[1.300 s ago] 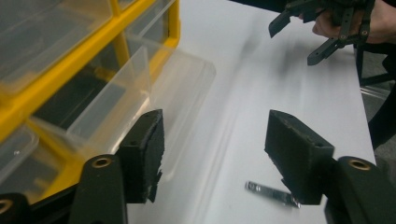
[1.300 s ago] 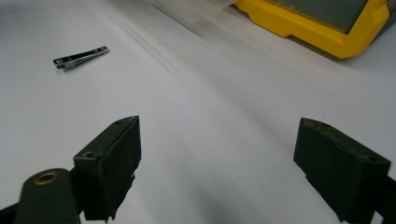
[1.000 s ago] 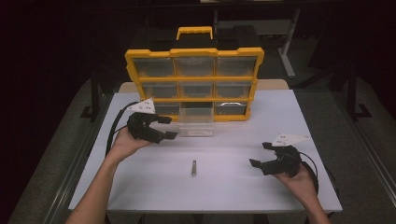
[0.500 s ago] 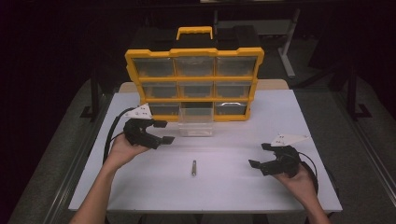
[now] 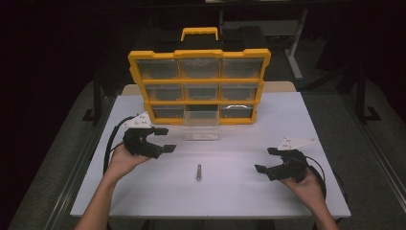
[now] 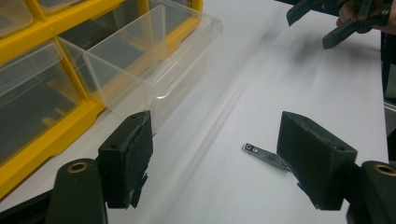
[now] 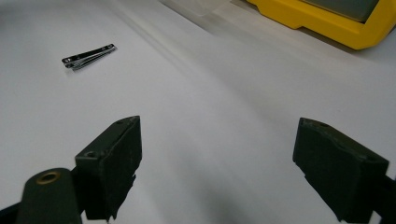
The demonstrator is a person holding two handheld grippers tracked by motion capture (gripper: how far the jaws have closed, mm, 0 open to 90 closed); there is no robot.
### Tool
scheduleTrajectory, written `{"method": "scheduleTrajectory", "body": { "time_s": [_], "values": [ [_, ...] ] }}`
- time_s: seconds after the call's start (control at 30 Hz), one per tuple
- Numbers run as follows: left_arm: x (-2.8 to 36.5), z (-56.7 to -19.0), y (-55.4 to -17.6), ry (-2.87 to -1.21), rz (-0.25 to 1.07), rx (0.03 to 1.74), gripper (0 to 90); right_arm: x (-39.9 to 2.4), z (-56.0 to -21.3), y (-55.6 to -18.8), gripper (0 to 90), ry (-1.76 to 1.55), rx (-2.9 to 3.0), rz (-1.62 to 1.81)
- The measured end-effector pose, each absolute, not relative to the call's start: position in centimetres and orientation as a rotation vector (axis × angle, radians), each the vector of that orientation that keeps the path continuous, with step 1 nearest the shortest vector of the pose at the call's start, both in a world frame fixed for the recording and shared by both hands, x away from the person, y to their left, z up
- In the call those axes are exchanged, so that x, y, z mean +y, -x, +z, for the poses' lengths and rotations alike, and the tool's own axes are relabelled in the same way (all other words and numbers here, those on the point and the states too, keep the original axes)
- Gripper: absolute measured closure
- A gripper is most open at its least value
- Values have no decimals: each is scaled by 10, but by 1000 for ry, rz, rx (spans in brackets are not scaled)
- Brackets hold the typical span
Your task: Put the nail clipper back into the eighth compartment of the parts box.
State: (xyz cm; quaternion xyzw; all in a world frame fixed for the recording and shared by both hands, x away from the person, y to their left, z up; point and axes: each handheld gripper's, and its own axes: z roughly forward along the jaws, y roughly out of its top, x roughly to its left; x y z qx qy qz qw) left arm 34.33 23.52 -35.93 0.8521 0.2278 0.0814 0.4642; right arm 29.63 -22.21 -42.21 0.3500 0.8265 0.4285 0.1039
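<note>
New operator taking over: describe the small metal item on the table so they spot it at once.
Find the yellow organizer with its clear drawer pulled out. On the white table straight before that drawer lies the nail clipper, the only loose, shiny thing there.

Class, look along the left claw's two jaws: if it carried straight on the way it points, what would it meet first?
Probably the white table, just short of the nail clipper; exact depth is unclear.

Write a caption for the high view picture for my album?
Two open black grippers, left and right, flank a small shiny metal nail clipper before a yellow plastic drawer organizer whose clear plastic drawer is pulled out.
</note>
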Motion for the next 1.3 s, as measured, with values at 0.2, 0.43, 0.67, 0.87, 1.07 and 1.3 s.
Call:
{"method": "scheduleTrajectory", "body": {
  "time_s": [0.2,0.43,0.67,0.87,1.07,1.3],
  "values": [
    [239,-365,-337,-2092,209,581,242,-219,-422,-297,152,-1036,2447,1265],
    [242,-371,-329,-2079,233,610,228,-217,-420,-297,152,-1032,2450,1271],
    [243,-379,-321,-2075,242,634,223,-215,-418,-297,188,-1022,2459,1293],
    [247,-387,-314,-2075,250,644,217,-209,-413,-298,284,-1020,2473,1295],
    [249,-395,-305,-2071,248,652,213,-200,-404,-300,442,-980,2509,1325],
    [252,-403,-299,-2083,249,640,211,-178,-392,-305,591,-931,2561,1306]
  ]
}}
